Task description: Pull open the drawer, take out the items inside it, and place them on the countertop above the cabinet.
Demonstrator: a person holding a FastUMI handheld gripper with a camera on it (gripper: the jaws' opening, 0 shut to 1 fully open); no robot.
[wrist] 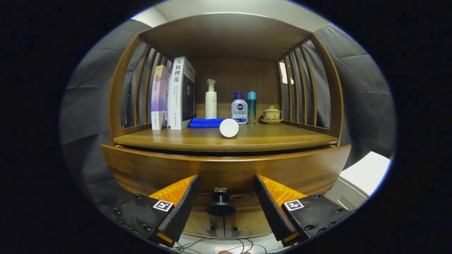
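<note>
At the bottom centre of the frame the claw [226, 208] gapes wide, holding nothing, its fingers flanking the drawer [226, 169]'s dark knob [221, 204] below the worktop [226, 139].

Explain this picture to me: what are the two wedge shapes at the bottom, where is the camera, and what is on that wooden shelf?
The camera rides on a hand-held gripper and looks forward along its two fingers, the wedges you see. They are spread apart and hold nothing. Between them sits the drawer's knob, on the drawer front of a wooden cabinet. Above it the countertop carries two books, a folded blue cloth, a white round thing, a pump bottle, two more bottles and a small lidded cup.
</note>
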